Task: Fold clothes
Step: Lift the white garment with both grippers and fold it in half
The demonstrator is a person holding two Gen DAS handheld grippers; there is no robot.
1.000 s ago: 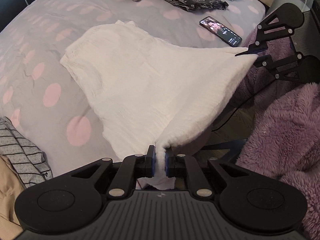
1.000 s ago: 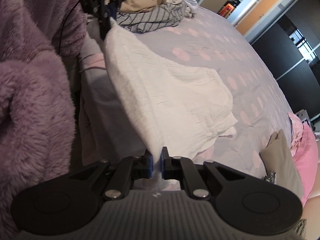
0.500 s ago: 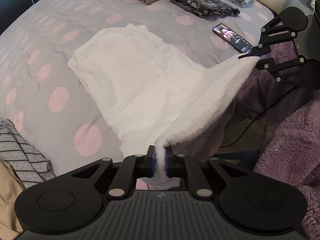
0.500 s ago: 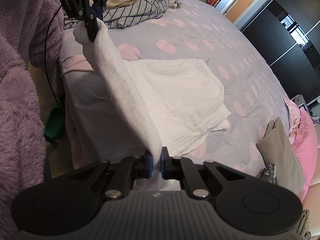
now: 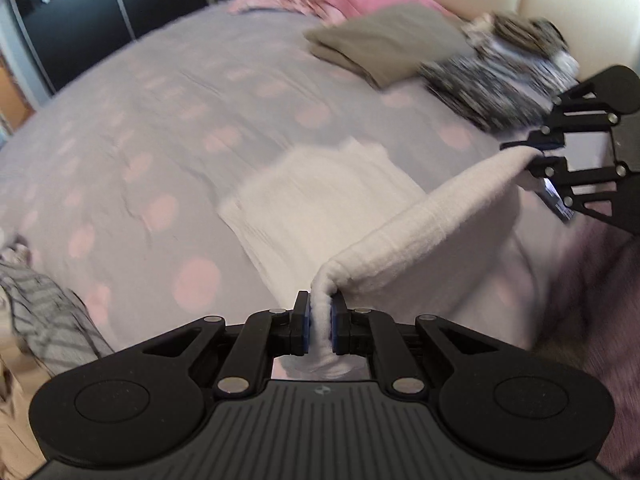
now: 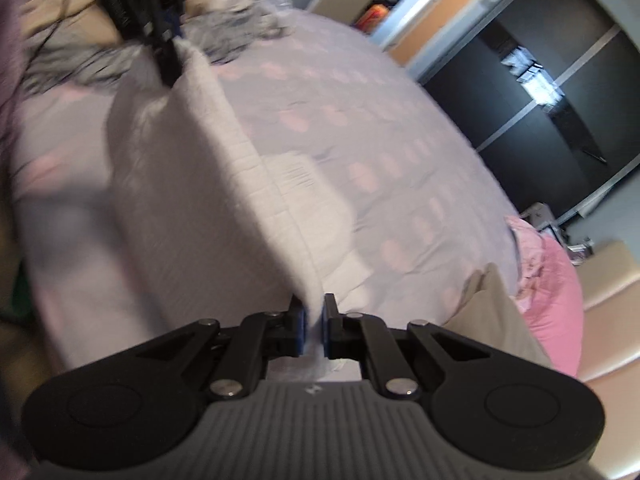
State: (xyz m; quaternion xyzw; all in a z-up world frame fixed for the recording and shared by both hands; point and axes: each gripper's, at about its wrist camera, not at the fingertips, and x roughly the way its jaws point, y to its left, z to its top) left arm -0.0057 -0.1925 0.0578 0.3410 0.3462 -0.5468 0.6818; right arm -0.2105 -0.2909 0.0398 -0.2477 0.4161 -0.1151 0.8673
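Your left gripper (image 5: 320, 322) pinches one corner of the white garment (image 5: 320, 208), and your right gripper (image 6: 314, 330) pinches another. The edge between them is lifted off the bed (image 5: 160, 120); the rest lies on the bedspread. Beyond the garment, a folded tan piece (image 5: 384, 44) and what looks like patterned clothing (image 5: 500, 80), blurred, lie on the bed.

Dim, motion-blurred, perhaps window-lit fisheye.
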